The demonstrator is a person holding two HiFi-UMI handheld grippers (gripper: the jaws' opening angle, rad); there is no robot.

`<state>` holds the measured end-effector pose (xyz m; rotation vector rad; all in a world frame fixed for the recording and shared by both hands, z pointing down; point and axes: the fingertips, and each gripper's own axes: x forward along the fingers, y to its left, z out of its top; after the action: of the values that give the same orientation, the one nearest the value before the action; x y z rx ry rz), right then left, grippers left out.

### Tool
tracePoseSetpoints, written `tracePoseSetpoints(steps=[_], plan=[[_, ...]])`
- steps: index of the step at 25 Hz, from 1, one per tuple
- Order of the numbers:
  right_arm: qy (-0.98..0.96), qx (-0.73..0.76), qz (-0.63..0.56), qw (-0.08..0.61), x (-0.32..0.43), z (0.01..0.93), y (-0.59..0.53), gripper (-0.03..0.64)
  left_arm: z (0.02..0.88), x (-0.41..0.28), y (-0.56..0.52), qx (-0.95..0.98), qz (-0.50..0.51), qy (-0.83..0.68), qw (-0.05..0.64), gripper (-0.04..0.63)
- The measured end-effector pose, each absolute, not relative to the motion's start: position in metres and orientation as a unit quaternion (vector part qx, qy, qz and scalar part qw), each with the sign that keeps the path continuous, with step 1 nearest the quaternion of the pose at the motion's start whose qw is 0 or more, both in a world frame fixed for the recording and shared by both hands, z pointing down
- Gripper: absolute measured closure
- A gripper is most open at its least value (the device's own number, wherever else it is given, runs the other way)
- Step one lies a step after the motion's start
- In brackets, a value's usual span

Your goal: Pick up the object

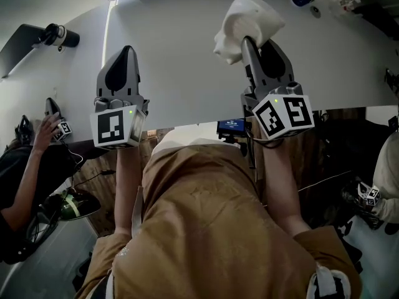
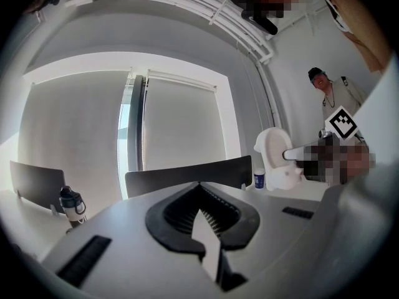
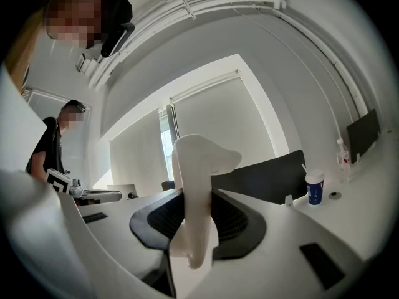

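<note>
The object is a white moulded piece with a curved, hooded top [image 1: 246, 23]. In the head view my right gripper [image 1: 260, 43] holds it raised over the white table [image 1: 187, 67]. The right gripper view shows its stem [image 3: 198, 198] upright between the black ribbed pads, which press on both sides. From the left gripper view the same piece [image 2: 277, 159] sits off to the right. My left gripper [image 1: 126, 52] is held up at the left, apart from the object; its jaws [image 2: 201, 190] meet at the tips with nothing between them.
A blue and white cup [image 3: 314, 187] and a black chair back [image 3: 265, 174] stand across the table. A dark bottle [image 2: 72, 205] is at the far left. Other people sit at the left [image 1: 28, 167] and right [image 1: 388, 179], and one stands nearby [image 2: 333, 95].
</note>
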<state>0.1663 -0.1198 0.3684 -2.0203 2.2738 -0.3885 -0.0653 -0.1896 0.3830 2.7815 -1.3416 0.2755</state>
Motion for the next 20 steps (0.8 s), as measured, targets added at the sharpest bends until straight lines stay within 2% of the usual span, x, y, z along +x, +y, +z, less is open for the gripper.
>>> tracePoseSetpoints(steps=[20], plan=[[0.739, -0.667, -0.094, 0.016, 0.1649, 0.3659, -0.1186, 0.485, 0.3827, -0.0689, -0.1928, 0.89, 0.08, -0.449, 0.011, 0.592]])
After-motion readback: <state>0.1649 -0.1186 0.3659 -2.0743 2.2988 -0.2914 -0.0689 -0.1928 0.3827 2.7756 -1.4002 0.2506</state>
